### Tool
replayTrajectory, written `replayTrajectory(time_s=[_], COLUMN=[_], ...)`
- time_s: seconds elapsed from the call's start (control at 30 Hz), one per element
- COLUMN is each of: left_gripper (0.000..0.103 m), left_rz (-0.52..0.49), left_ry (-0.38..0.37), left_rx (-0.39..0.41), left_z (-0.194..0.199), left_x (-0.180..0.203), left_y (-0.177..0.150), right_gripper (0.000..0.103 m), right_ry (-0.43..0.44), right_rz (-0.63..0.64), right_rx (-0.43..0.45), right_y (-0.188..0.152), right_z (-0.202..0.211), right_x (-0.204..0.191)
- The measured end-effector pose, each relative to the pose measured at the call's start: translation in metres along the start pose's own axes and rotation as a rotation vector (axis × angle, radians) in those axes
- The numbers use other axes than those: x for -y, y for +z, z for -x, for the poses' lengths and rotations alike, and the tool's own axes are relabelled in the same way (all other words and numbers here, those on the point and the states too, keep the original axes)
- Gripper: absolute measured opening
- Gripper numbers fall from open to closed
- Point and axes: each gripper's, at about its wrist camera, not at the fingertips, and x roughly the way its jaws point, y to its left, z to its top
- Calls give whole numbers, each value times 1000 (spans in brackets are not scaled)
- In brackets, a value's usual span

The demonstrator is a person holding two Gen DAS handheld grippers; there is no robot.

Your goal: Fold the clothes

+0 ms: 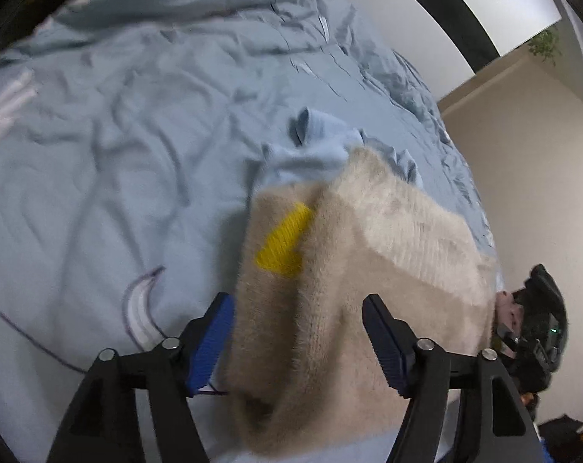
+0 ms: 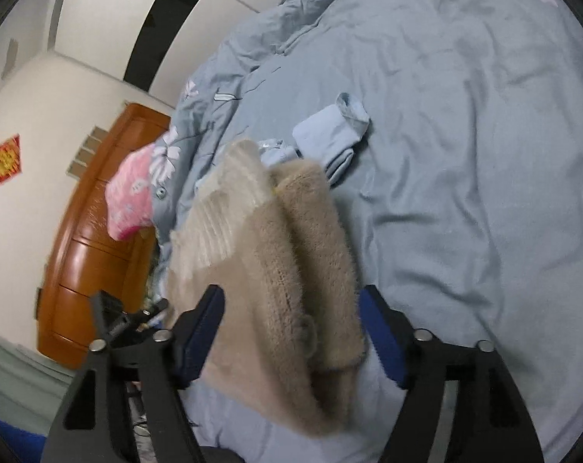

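A fuzzy beige sweater (image 1: 330, 270) with a yellow patch (image 1: 282, 241) lies bunched and partly folded on a pale blue bedspread (image 1: 117, 154). My left gripper (image 1: 299, 343) is open, its blue-padded jaws on either side of the sweater's near edge. In the right wrist view the same sweater (image 2: 283, 262) runs between the jaws of my right gripper (image 2: 291, 332), which is also open around the thick fold. A light blue garment (image 1: 310, 150) lies just beyond the sweater, also in the right wrist view (image 2: 330, 135).
A pink fuzzy garment (image 2: 131, 193) lies at the bed's far edge near a wooden cabinet (image 2: 87, 247). The other gripper (image 1: 538, 328) shows at the right of the left wrist view. White walls surround the bed.
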Motion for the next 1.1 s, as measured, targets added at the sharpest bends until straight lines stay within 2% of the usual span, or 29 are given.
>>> replayTrajectory(time_s=[0.07, 0.2, 0.33, 0.4, 0.43, 0.47, 0.57, 0.73, 0.87, 1.1], left_gripper=[78, 79, 77, 64, 62, 55, 40, 33, 32, 32], left_rz=[32, 127, 132, 146, 155, 163, 180, 153, 114, -23], left_ry=[-17, -123, -160, -157, -139, -129, -114, -135, -169, -234], left_rx=[-33, -41, -22, -18, -13, -3, 34, 98, 133, 205], left_z=[-15, -28, -30, -30, -30, -27, -13, 27, 68, 136], left_x=[-10, -28, -30, -27, -22, -18, -8, 16, 49, 119], left_y=[0, 2, 3, 4, 5, 4, -1, -17, -31, -44], right_gripper=[77, 77, 77, 71, 63, 56, 43, 35, 33, 33], right_ry=[0, 32, 97, 108, 104, 98, 81, 70, 78, 120], right_rz=[-12, -39, -77, -122, -152, -178, -218, -140, -77, 30], right_rx=[-17, -63, -87, -92, -93, -88, -73, -45, -12, 57], right_y=[0, 1, 4, 4, 3, 2, 0, 2, -8, -23], right_z=[-7, -28, -45, -50, -51, -50, -41, -7, 41, 130], right_x=[6, 16, 21, 23, 25, 25, 16, -21, -57, -98])
